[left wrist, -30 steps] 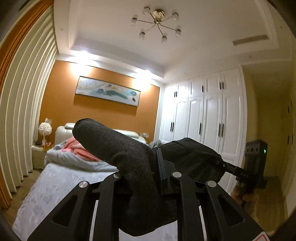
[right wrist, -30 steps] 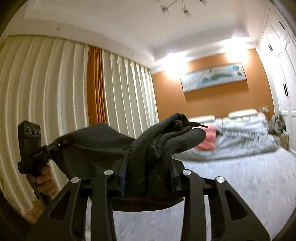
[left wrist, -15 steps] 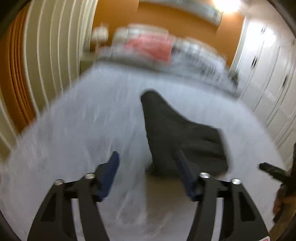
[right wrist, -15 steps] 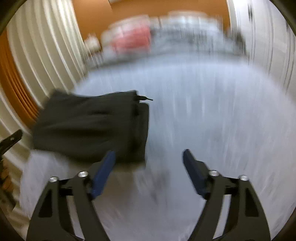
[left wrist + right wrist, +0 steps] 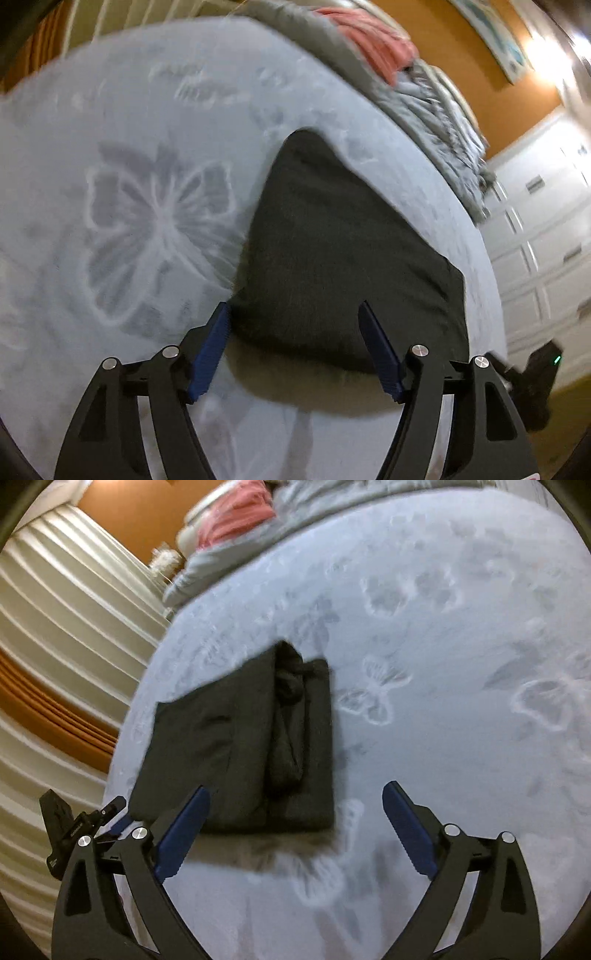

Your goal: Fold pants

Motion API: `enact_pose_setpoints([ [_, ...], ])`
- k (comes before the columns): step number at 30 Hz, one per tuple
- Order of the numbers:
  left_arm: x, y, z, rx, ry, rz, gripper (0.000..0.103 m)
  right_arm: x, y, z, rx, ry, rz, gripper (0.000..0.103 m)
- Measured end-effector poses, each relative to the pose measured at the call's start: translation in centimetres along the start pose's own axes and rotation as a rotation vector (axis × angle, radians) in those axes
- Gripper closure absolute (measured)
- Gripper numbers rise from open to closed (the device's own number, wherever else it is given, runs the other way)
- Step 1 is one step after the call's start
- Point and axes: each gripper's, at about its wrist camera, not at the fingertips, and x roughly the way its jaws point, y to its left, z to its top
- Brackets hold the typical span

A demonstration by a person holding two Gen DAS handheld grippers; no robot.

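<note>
Pale blue bedding (image 5: 147,110) with a butterfly print carried the folded dark pants (image 5: 332,240), which lay flat on it below a heap of grey and pink covers (image 5: 388,62). I noted the left gripper (image 5: 293,345) above their near edge, jaws just opened, gripping nothing. I found the right gripper (image 5: 293,834) likewise spread wide and empty beside the pants' near right corner.

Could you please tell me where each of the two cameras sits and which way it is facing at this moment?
Left wrist: on the left gripper, looking down at the folded dark pants on the butterfly-print bedsheet; its open fingers show.
Right wrist: on the right gripper, looking down at the pants; its open fingers show.
Shared: pants, bedsheet; each sees the other gripper at its edge.
</note>
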Motion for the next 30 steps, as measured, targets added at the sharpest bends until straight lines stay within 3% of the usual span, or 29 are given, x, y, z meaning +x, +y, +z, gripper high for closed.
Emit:
enact_pose_setpoints([
  [1, 0.2, 0.1, -0.1, 0.005, -0.024, 0.011, 0.037, 1.0, -0.3, -0.3, 0.013, 0.025, 0.009, 0.012],
  [2, 0.4, -0.2, -0.1, 0.030, -0.023, 0.017, 0.041, 1.9, -0.3, -0.5, 0.019, 0.043, 0.009, 0.025],
  [3, 0.6, -0.5, -0.1, 0.062, -0.021, 0.027, 0.067, 2.0, 0.1, -0.8, -0.011, 0.028, 0.019, 0.048],
  [4, 0.9, -0.6, 0.2, 0.080, -0.014, 0.023, 0.079, 2.0, 0.9, -0.8, -0.050, 0.029, 0.029, 0.060],
  [6, -0.1, -0.9, 0.5, 0.106, -0.036, 0.005, 0.087, 0.3, 2.9, -0.7, -0.144, -0.016, 0.002, 0.071],
  [9, -0.9, -1.1, 0.8, 0.129, -0.043, -0.002, 0.086, -1.4, 4.1, -0.1, -0.243, -0.069, -0.038, 0.069],
  [11, 0.2, -1.6, 0.1, 0.214, -0.009, 0.091, 0.084, -0.4, 3.8, -0.6, -0.313, -0.059, -0.232, 0.058],
  [12, 0.1, -2.1, -0.4, 0.257, -0.028, 0.121, 0.082, -0.7, 3.8, -1.0, -0.329, -0.082, -0.282, 0.045],
  [13, -0.9, -3.1, -1.5, 0.332, -0.089, 0.172, 0.082, -1.6, 3.9, -1.5, -0.326, -0.122, -0.307, 0.043],
  [15, -2.6, -4.5, -2.8, 0.407, -0.155, 0.200, 0.082, -4.0, 5.2, -2.6, -0.358, -0.193, -0.381, 0.043],
  [18, -5.5, -6.4, -4.3, 0.463, -0.208, 0.180, 0.082, -7.9, 8.1, -4.6, -0.441, -0.304, -0.428, 0.042],
  [21, -7.9, -7.3, -5.5, 0.465, -0.234, 0.159, 0.082, -10.3, 10.5, -6.4, -0.481, -0.368, -0.456, 0.033],
  [26, -10.3, -8.2, -7.1, 0.484, -0.280, 0.171, 0.081, -11.5, 12.0, -8.4, -0.505, -0.388, -0.462, 0.033],
  [28, -10.4, -8.0, -7.3, 0.465, -0.280, 0.171, 0.073, -11.5, 12.0, -8.7, -0.494, -0.377, -0.456, 0.033],
  [30, -10.3, -7.7, -7.4, 0.441, -0.275, 0.171, 0.073, -10.9, 12.1, -8.6, -0.482, -0.369, -0.452, 0.033],
])
